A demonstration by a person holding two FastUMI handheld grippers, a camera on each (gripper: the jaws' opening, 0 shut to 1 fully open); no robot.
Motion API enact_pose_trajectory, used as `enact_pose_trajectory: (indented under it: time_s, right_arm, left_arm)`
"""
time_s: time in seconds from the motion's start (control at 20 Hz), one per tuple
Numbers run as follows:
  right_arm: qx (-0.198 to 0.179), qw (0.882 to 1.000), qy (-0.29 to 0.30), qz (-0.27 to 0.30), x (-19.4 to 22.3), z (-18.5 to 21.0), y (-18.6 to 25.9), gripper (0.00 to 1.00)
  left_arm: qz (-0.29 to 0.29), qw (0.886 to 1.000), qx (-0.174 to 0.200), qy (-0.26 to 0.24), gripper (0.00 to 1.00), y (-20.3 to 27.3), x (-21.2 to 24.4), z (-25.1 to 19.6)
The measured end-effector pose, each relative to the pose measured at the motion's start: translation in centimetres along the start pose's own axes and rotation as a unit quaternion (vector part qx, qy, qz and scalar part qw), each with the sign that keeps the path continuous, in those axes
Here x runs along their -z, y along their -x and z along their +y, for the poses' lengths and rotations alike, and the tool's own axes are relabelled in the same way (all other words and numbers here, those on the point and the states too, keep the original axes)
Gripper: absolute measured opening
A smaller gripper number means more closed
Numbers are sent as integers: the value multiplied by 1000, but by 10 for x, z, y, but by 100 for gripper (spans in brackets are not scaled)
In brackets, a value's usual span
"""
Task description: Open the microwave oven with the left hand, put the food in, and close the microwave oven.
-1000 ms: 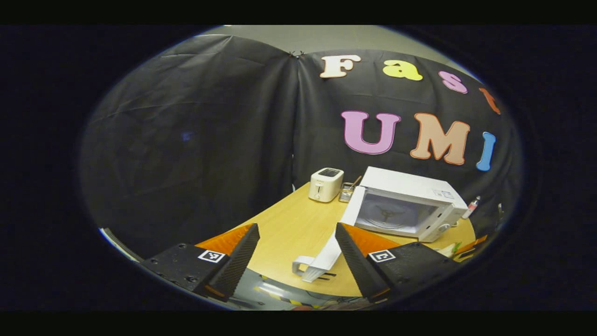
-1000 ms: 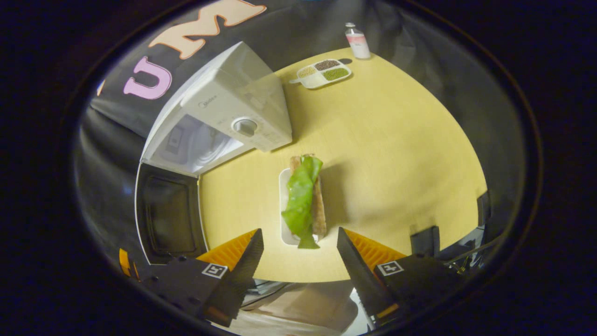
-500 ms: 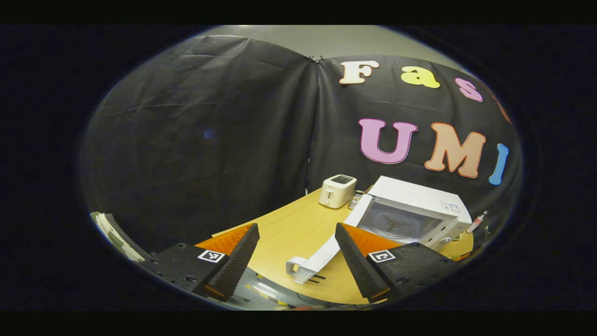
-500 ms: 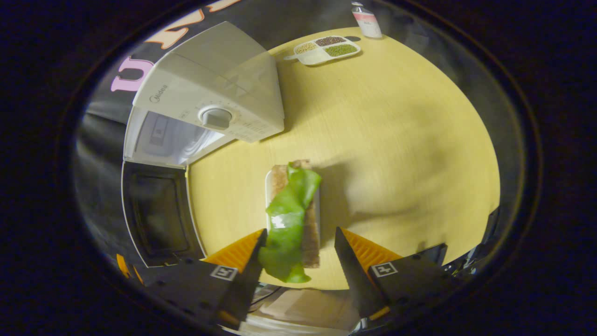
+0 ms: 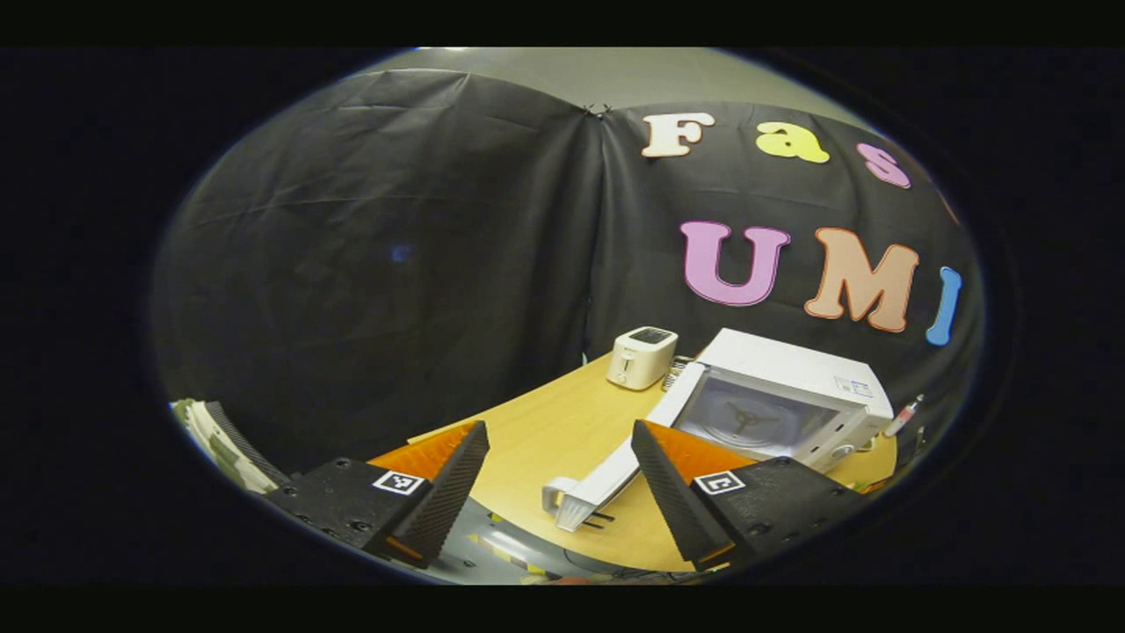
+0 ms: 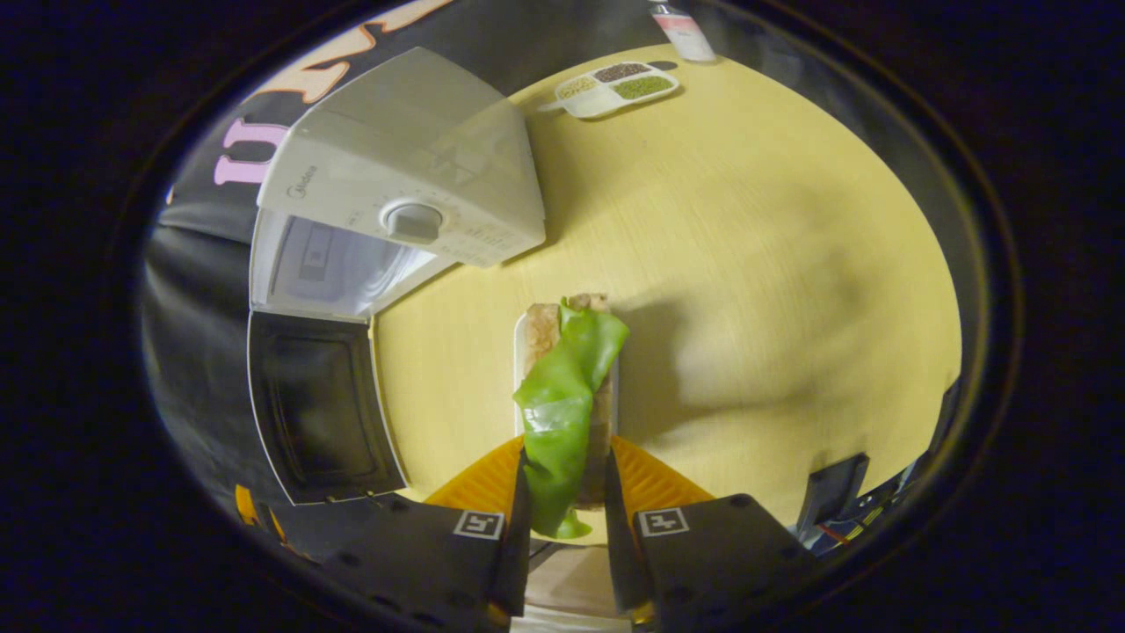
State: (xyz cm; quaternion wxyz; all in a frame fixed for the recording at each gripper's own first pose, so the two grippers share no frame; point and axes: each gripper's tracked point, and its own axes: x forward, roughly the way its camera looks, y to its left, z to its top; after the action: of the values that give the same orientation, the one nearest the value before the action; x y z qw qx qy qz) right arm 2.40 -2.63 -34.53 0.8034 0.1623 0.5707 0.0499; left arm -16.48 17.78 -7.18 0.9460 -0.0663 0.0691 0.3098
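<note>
in the right gripper view the right gripper (image 6: 564, 519) pinches the near end of the food (image 6: 562, 400), a leaf-topped slab on a white tray, on the table (image 6: 747, 246) just before the microwave (image 6: 395, 211) with its door (image 6: 321, 409) swung wide. the left gripper view adds the left gripper (image 5: 560, 479), fingers spread and holding nothing, and a toaster (image 5: 642, 357) beside the microwave (image 5: 782, 400).

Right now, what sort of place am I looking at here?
Most likely a mock kitchen set up in a recording booth, not a real home. A white microwave oven with its door open and a toaster stand on a wooden table, backed by black cloth walls instead of cabinets.
</note>
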Motion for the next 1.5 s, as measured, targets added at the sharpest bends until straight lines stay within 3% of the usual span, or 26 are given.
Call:
enact_pose_trajectory:
  time_s: [0.4,0.75,1.1,1.25,1.45,1.5]
  right_arm:
    - [2,999,-3,-34,14,2,40,41]
    - [10,993,-66,-99,35,31,66,41]
    - [18,982,-124,-143,76,78,58,41]
    - [7,979,-136,-149,91,105,49,41]
    - [-23,979,-119,-162,98,151,34,41]
    - [-35,980,-114,-162,98,164,30,34]
  left_arm:
    - [4,999,30,-16,96,-19,-3,-3]
    - [30,992,104,-57,95,-64,2,1]
    - [34,980,177,-78,95,-101,3,1]
    - [47,972,213,-88,96,-110,13,-5]
    - [62,969,227,-77,96,-123,26,0]
    - [67,969,227,-73,96,-126,29,3]
